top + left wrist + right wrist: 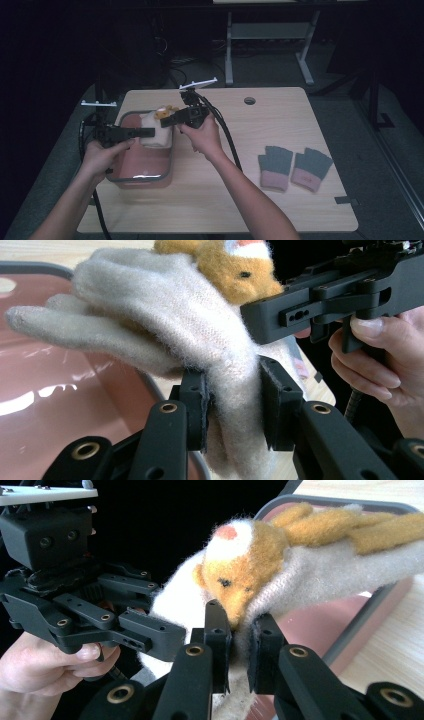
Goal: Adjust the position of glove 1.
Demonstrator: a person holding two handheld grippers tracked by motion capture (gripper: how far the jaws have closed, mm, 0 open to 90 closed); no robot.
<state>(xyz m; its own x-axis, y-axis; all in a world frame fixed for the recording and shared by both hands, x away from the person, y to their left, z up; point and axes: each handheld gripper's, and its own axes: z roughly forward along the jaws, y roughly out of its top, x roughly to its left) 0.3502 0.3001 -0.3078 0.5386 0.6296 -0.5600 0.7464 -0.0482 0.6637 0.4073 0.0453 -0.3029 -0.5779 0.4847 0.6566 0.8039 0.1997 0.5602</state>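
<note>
- High view showed the left hand-held gripper (148,132) and the right hand-held gripper (165,121) meeting over the far end of a pink tray (165,172) in the left middle of the frame, both on a cream glove (152,136).
- Left gripper view had the glove (165,335) filling the centre, its cuff end pinched between the two pads (197,402), so that hand-held gripper was clamped on the glove; the glove's fingers splayed toward the upper left of the frame over the tray (30,390).
- Right gripper view showed its pads (217,630) drawn nearly together on the glove's (320,575) edge at bottom centre, just under an orange animal face (240,575) sewn on the glove; it was gripping the fabric too.
- The left hand-held gripper (150,639) appeared at middle left of that view, the right hand-held gripper (260,322) at upper right of the left one's.
- Judged step: the glove was being held up between both tools above the tray, either stretched flat or lifted out; I could not tell which.
- Next move would call for both grips kept tight and moved together, since the soft knit could slip from a pinch.
- A grey-and-pink pair of gloves (294,167) lay flat on the bench (215,200) at lower right, well apart from the tray.
</note>
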